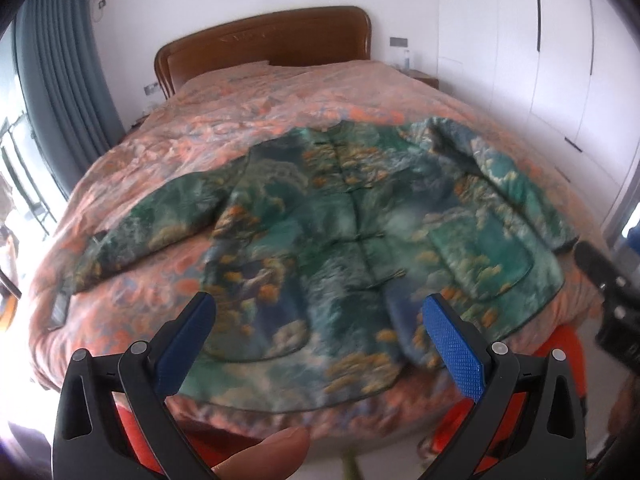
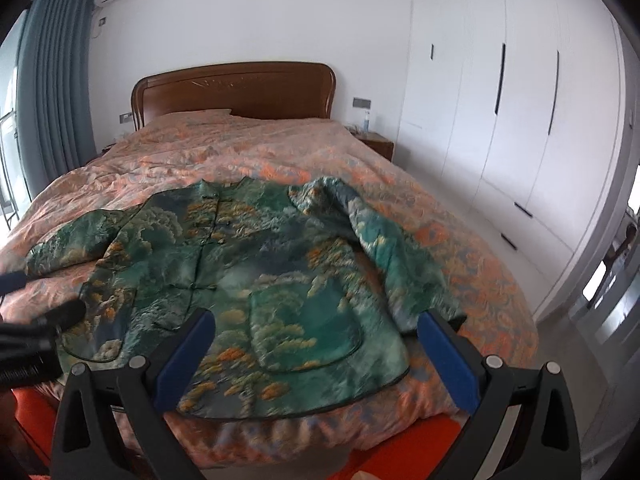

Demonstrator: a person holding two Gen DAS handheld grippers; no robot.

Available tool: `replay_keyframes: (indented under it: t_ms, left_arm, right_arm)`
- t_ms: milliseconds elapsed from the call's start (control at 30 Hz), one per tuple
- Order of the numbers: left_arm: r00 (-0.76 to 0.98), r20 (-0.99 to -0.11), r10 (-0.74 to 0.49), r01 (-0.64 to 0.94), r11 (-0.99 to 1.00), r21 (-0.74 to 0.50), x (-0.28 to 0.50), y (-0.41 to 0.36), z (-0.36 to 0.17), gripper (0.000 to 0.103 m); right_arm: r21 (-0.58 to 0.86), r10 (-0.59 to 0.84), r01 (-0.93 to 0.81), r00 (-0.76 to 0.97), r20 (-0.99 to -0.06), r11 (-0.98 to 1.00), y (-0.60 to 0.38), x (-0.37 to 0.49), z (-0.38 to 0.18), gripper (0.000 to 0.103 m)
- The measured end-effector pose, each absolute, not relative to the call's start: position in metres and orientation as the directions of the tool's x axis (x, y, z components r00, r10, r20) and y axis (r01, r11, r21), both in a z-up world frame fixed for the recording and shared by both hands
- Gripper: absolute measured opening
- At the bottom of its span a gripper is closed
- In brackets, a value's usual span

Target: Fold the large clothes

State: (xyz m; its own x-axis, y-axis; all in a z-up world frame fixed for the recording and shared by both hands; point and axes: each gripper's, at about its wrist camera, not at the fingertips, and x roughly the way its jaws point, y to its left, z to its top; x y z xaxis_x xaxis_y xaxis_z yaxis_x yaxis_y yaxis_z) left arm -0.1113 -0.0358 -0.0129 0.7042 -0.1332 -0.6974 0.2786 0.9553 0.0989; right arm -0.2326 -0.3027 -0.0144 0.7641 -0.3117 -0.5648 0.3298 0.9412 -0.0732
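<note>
While the jacket (image 1: pixel 320 240) lies flat by the bed's (image 2: pixel 460 216) foot edge, both grippers, left (image 1: pixel 320 344) and right (image 2: pixel 316 356), hover spread wide, empty; only the right view shows floor alongside.

Black hand-held gripper (image 1: pixel 320 312) (blue textured pads (image 1: pixel 456 344))

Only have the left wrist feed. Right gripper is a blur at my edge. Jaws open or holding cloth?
Observer: Open, nothing between them. The right gripper hangs over the jacket, pocket side near the hem.
Operator: Where's the sleeve cuff on that side?
Observer: The cuff lies on the quilt, right beside the jaws' right-hand tip. Whether they touch, I cannot tell.
</note>
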Motion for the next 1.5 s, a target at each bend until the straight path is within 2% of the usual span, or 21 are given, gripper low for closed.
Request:
replay_keyframes:
  t_ms: [267,467,533,667,800,1000,1133,1233,1367,1400,1433,1467,1500]
  left_arm:
    - [0.748,-0.649,-0.14,0.238,0.969,0.065,-0.136,0.001,0.0,0.103]
    - [0.766,-0.63,-0.13,0.208,0.977,0.051,-0.147,0.013,0.004,0.103]
    - [0.766,-0.63,-0.131,0.206,0.977,0.048,-0.147,0.014,0.004,0.103]
    - [0.766,-0.635,-0.105,0.194,0.978,0.073,-0.144,0.017,0.002,0.103]
    - [0.762,-0.639,-0.1,0.168,0.985,0.046,-0.128,0.023,-0.001,0.103]
    - [0.733,-0.668,-0.13,0.205,0.978,0.034,-0.109,0.01,-0.015,0.103]
    - [0.703,-0.699,-0.131,0.216,0.976,0.034,-0.1,0.004,-0.025,0.103]
    - [0.703,-0.702,-0.11,0.202,0.978,0.049,-0.097,0.002,-0.028,0.103]
    - [0.683,-0.724,-0.098,0.2,0.978,0.057,-0.093,-0.003,-0.032,0.103]
    - [0.679,-0.728,-0.096,0.202,0.978,0.059,-0.091,-0.004,-0.032,0.103]
    - [0.677,-0.729,-0.095,0.203,0.977,0.062,-0.09,-0.006,-0.032,0.103]
    - [0.68,-0.727,-0.093,0.204,0.977,0.066,-0.09,-0.007,-0.03,0.103]
    - [0.687,-0.722,-0.089,0.204,0.976,0.073,-0.09,-0.009,-0.028,0.103]
  right_arm:
    - [-0.103,-0.352,0.357,0.76,-0.545,0.929,-0.269,-0.255,0.0,0.103]
    - [-0.076,-0.289,0.296,0.791,-0.539,0.952,-0.257,-0.271,0.005,0.103]
    - [-0.069,-0.263,0.267,0.812,-0.521,0.961,-0.254,-0.274,0.007,0.103]
    - [-0.14,-0.225,0.182,0.876,-0.427,0.973,-0.243,-0.277,0.004,0.103]
    - [-0.029,-0.121,0.124,0.849,-0.514,0.992,-0.26,-0.257,-0.018,0.103]
    - [-0.075,-0.218,0.211,0.815,-0.537,0.975,-0.336,-0.242,-0.037,0.103]
    - [-0.192,-0.328,0.267,0.723,-0.608,0.944,-0.428,-0.216,-0.079,0.103]
    - [-0.309,-0.341,0.167,0.646,-0.683,0.936,-0.48,-0.186,-0.127,0.103]
    - [-0.399,-0.334,0.046,0.64,-0.692,0.916,-0.496,-0.151,-0.152,0.102]
    - [-0.41,-0.326,0.022,0.648,-0.688,0.912,-0.496,-0.143,-0.153,0.098]
    - [-0.402,-0.306,0.002,0.652,-0.694,0.916,-0.499,-0.135,-0.152,0.089]
    - [-0.368,-0.268,-0.023,0.644,-0.717,0.93,-0.502,-0.127,-0.149,0.05]
    - [-0.317,-0.228,-0.034,0.624,-0.748,0.948,-0.507,-0.121,-0.143,0.005]
